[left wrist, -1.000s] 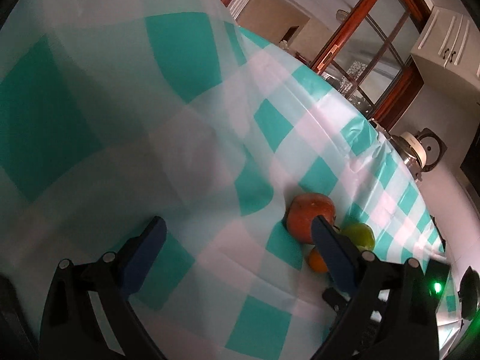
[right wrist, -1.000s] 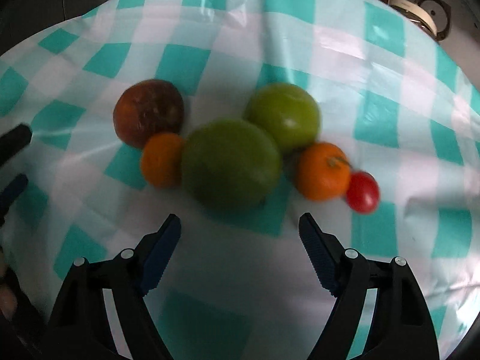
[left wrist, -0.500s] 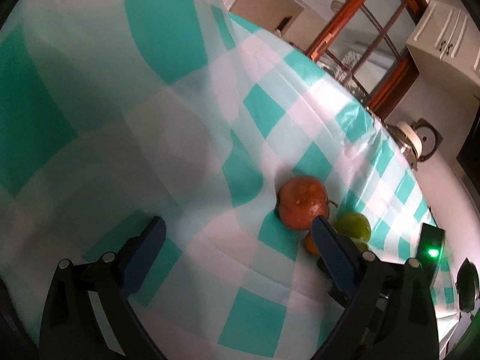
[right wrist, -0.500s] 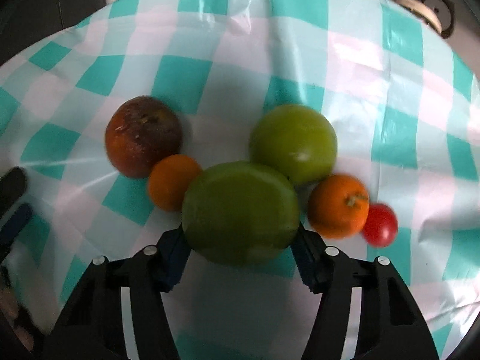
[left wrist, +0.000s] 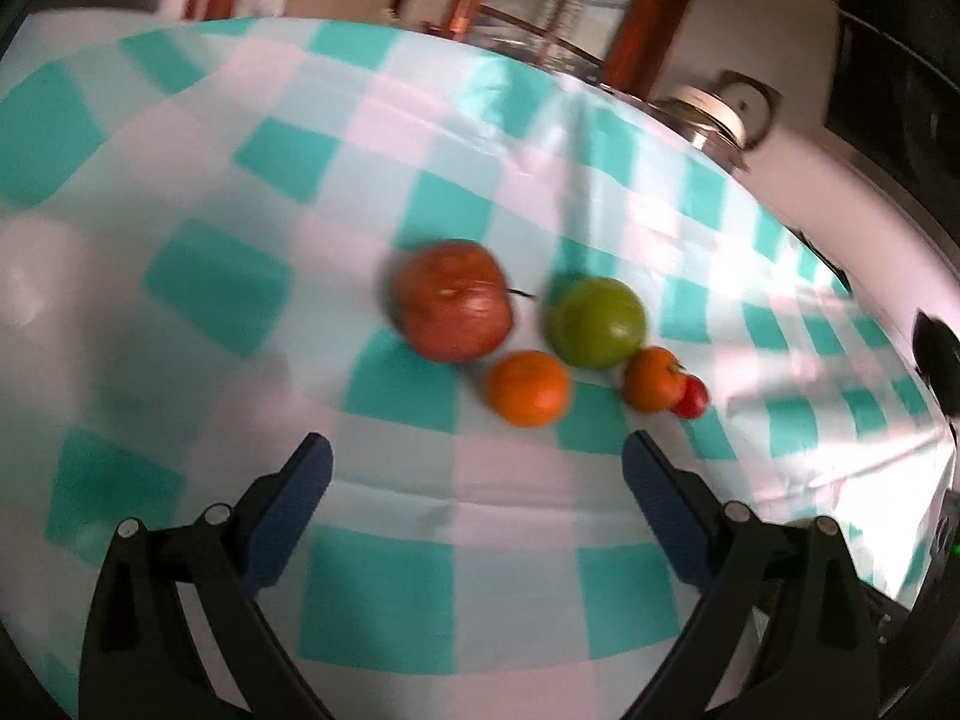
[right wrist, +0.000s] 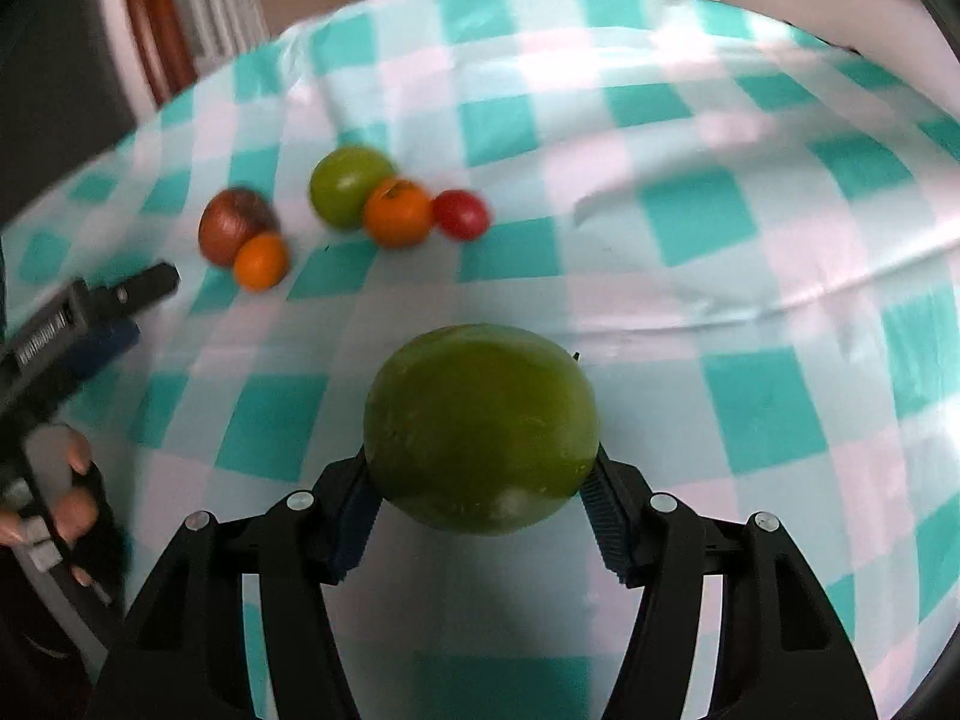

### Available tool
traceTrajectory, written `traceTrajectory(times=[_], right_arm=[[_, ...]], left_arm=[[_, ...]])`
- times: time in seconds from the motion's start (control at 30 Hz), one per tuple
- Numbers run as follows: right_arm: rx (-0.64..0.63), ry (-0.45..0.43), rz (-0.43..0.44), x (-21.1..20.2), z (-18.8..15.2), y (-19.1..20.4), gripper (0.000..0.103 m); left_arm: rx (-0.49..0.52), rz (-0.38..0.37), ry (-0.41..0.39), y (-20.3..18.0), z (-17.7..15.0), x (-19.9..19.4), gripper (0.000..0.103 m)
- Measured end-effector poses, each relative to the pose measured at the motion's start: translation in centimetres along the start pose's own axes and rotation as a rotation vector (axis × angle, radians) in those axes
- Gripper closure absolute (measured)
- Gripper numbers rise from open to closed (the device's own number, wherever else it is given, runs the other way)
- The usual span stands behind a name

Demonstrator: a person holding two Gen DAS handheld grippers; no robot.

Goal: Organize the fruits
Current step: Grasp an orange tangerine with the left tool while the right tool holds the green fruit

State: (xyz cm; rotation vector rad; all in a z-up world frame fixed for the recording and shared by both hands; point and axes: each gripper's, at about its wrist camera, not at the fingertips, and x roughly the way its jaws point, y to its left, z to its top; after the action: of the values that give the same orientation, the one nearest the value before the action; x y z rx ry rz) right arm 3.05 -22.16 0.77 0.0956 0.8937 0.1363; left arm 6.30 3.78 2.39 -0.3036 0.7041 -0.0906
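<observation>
The right gripper (right wrist: 480, 480) is squeezed tight on the big green fruit (right wrist: 480, 426) — both pads press its sides, and its jaws have just been closing in on it. It holds the fruit over the checked counter (right wrist: 720, 276). At 11 o'clock from it sit 5 more fruits close together: a brown-red fruit (right wrist: 235, 228), a small orange (right wrist: 260, 261), a green apple (right wrist: 347, 192), a second orange (right wrist: 398, 211) and a red tomato (right wrist: 461, 213). The left gripper (left wrist: 477, 468) is wide open with nothing in it — the fruits lie at 12 o'clock past its tips.
</observation>
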Motion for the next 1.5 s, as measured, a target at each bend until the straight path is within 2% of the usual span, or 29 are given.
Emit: traceTrajectory(times=[0.07, 0.17, 0.3, 0.47, 0.53, 0.57, 0.67, 0.83, 0.93, 1.0, 1.13, 1.27, 1.5], right_arm=[[0.037, 0.006, 0.016, -0.2, -0.1, -0.5, 0.043], [0.056, 0.0, 0.043, -0.5, -0.5, -1.1, 0.043], [0.062, 0.0, 0.054, 0.1, 0.0, -0.4, 0.043], [0.065, -0.001, 0.071, 0.1, -0.1, -0.7, 0.043], [0.064, 0.0, 0.076, 0.2, 0.0, -0.7, 0.043], [0.066, -0.002, 0.08, 0.2, 0.0, -0.7, 0.043], [0.085, -0.008, 0.105, 0.2, -0.1, -1.1, 0.043], [0.099, -0.013, 0.124, 0.1, -0.2, -1.3, 0.043], [0.108, -0.017, 0.134, 0.0, -0.3, -1.5, 0.043], [0.118, -0.019, 0.146, 0.0, -0.4, -1.6, 0.043], [0.118, -0.019, 0.145, 0.1, -0.2, -1.6, 0.043], [0.121, -0.021, 0.148, 0.1, -0.2, -1.7, 0.043], [0.123, -0.021, 0.152, 0.1, -0.2, -1.7, 0.043]], left_arm=[[0.031, -0.006, 0.012, -0.8, 0.1, 0.6, 0.006], [0.067, 0.025, 0.051, -2.0, 0.9, 2.6, 0.013], [0.047, 0.075, 0.135, -2.4, 1.9, 5.5, 0.025], [0.034, 0.088, 0.168, -2.7, 2.9, 7.8, 0.034], [0.056, 0.092, 0.169, -3.4, 3.0, 8.4, 0.045], [0.074, 0.091, 0.169, -3.8, 3.0, 8.6, 0.06], [0.097, 0.063, 0.173, -4.2, 2.6, 8.5, 0.061], [0.087, 0.035, 0.108, -4.0, 2.1, 6.7, 0.061], [0.048, -0.01, 0.096, -3.9, 1.3, 4.8, 0.061], [0.019, -0.05, 0.097, -3.8, 0.1, 3.1, 0.061], [0.038, -0.088, 0.123, -4.3, -3.7, -0.8, 0.061], [0.063, -0.084, 0.126, -3.4, -6.4, -3.8, 0.061], [0.118, -0.064, 0.135, -4.0, -7.1, -4.0, 0.061]])
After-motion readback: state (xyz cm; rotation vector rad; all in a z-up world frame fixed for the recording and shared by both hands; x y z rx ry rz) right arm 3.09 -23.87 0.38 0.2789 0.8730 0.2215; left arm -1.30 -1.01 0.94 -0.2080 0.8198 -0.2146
